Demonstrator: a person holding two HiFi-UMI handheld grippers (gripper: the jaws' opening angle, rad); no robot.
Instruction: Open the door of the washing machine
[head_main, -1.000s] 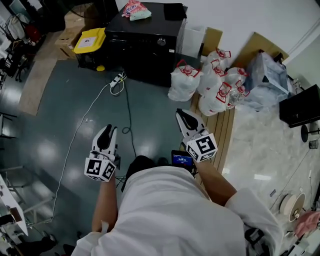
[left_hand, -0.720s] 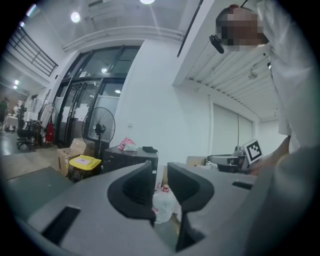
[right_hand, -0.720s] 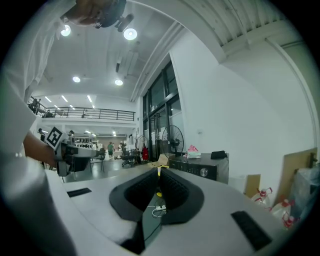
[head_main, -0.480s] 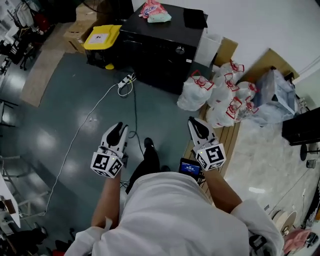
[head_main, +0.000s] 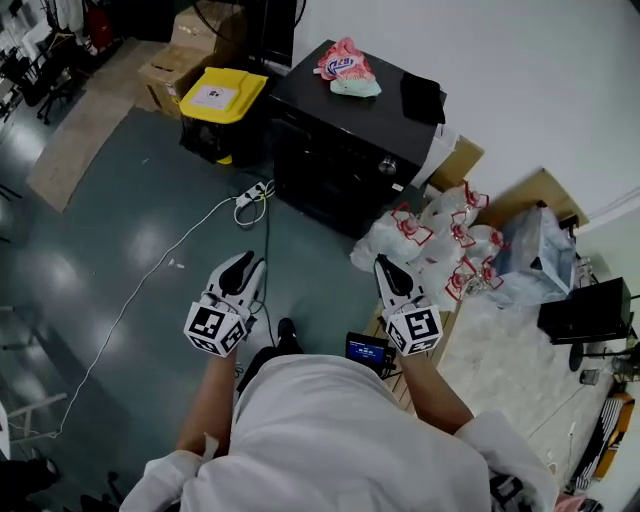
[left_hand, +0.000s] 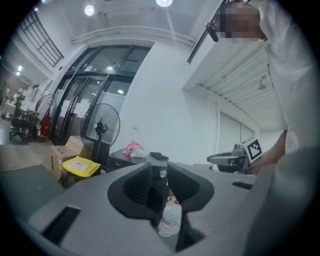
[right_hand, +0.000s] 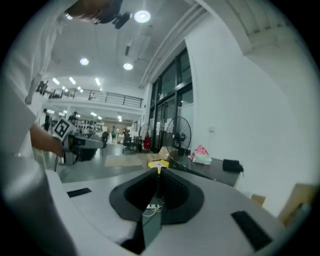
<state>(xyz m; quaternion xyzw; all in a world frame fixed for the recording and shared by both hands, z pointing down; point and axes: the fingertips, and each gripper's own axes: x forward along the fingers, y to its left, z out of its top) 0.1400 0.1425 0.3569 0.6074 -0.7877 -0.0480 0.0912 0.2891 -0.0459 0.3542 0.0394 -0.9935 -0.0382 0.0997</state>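
Observation:
The washing machine is a black box against the white wall, its front facing me, door shut, with a round knob at the upper right. A pink packet and a black item lie on its top. My left gripper hovers over the grey floor well short of it, jaws open and empty; the knob shows through their gap. My right gripper is level with it, jaws shut on nothing, pointing towards the machine's left side.
A yellow-lidded bin stands left of the machine, cardboard boxes behind it. A power strip with a white cable lies on the floor in front. Several tied white bags are piled at the machine's right. A standing fan is behind.
The person has walked forward: both grippers have come closer to the washing machine, which now sits lower and nearer in the head view. Neither gripper's jaws visibly changed.

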